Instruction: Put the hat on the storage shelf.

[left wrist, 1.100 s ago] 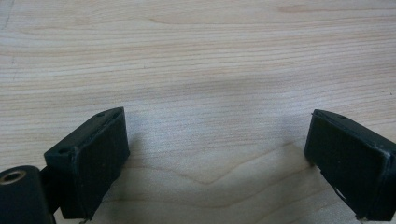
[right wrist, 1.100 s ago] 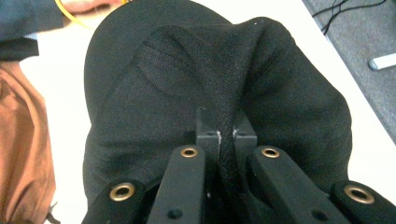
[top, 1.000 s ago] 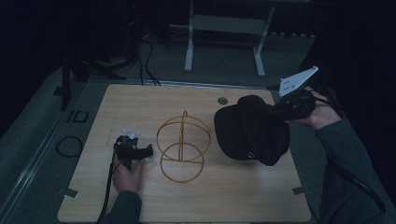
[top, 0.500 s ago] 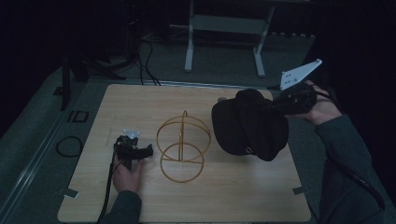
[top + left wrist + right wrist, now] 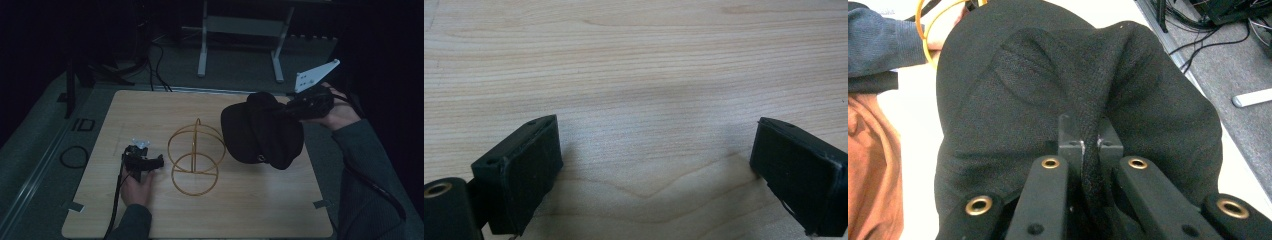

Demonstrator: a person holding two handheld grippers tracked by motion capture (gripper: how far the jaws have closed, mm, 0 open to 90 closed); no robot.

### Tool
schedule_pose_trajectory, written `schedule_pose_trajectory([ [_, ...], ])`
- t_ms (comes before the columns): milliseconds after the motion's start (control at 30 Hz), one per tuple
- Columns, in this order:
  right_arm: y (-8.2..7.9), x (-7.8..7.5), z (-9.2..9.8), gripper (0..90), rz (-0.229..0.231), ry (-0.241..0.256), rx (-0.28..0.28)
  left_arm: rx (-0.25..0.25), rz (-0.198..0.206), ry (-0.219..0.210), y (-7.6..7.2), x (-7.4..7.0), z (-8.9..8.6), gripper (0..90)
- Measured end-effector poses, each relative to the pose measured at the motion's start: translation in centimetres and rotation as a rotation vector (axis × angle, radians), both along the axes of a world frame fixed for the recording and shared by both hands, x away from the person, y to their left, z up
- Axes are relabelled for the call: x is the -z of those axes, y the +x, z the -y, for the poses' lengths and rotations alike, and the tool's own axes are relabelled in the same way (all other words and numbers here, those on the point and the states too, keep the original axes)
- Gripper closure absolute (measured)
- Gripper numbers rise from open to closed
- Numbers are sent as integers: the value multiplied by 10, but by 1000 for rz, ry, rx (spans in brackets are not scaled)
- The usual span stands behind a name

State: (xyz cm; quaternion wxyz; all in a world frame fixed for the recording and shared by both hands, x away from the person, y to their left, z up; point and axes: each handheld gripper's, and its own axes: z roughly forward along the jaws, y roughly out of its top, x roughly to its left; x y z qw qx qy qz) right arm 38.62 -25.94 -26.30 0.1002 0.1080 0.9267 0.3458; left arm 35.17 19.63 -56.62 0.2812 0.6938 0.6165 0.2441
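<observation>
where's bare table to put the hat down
Bare wood runs along the table's far-left part, behind the gold wire stand, and along the near edge. It is crowded mid-table: left gripper, stand, black hat pinched by the right gripper.

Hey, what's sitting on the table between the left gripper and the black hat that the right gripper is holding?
In the high view, the gold wire stand sits between the left gripper and the black hat; the right gripper pinches a fold of that hat.
</observation>
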Motion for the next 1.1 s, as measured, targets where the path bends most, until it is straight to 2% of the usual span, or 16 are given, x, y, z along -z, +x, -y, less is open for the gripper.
schedule_pose_trajectory([
  [1100,1,-12,-21,864,17,19,-40,-1,1,0,0,0,0,60],
])
